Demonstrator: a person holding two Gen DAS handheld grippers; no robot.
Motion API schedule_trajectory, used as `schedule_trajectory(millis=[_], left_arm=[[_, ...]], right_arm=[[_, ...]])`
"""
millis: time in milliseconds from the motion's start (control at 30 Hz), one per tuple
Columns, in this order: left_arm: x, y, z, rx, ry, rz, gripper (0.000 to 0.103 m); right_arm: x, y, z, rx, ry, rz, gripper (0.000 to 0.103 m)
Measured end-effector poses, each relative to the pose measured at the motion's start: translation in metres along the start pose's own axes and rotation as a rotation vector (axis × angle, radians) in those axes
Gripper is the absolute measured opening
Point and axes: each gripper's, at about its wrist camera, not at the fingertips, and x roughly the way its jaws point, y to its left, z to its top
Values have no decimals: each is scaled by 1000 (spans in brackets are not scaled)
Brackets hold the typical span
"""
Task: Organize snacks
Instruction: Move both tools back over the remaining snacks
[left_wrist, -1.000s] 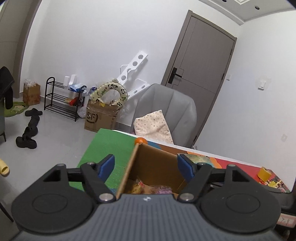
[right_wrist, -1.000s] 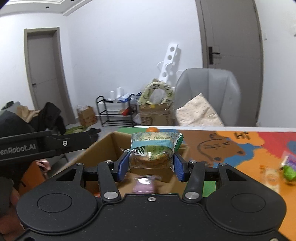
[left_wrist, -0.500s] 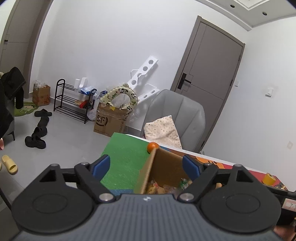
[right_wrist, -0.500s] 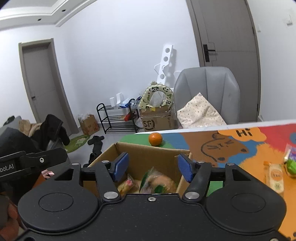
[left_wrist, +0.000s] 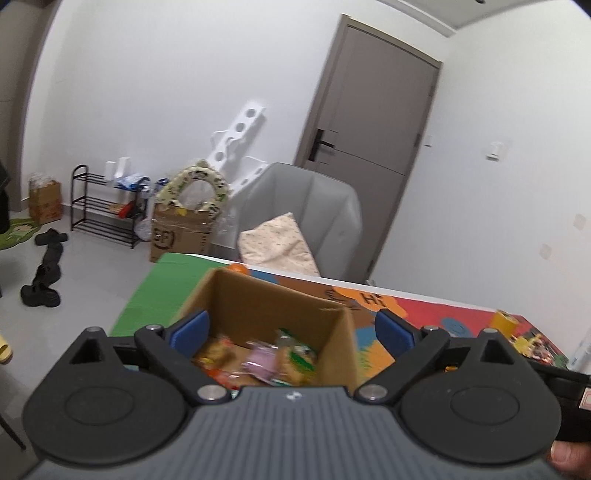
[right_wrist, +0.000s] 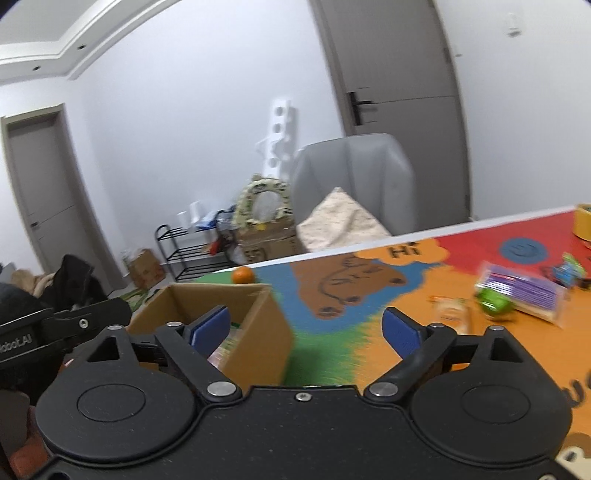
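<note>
Both sets of tongs have just been opening and stand wide and empty — the left gripper (left_wrist: 291, 328) over the open brown cardboard box (left_wrist: 273, 310) of wrapped snacks, the right gripper (right_wrist: 306, 328) nearer the purple-striped clear snack packet (right_wrist: 521, 295), ahead to its right, long axis crosswise.

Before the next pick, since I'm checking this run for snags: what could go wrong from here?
1. The cardboard box sits close to the right gripper, whose jaws have just been opening and hold nothing; a sideways swing toward the loose snacks could knock it.
2. The purple-striped packet and green snack touch, so a grab might catch both.
3. The orange lies near the table's far edge and could roll off if bumped.
</note>
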Motion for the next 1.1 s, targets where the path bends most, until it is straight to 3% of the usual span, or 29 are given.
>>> schedule_trajectory(millis=[400,667,1100], left_arm=[[18,-64,-8,50,38,-107,97],[37,-101,-6,90,60,-160,97],[69,-136,1,119,84,-186,97]], right_arm=[[-37,-60,-8,76,-33,-86,103],[-55,-101,-4,120,-69,-138,103],[-56,-154,9,166,-104,-215,103]])
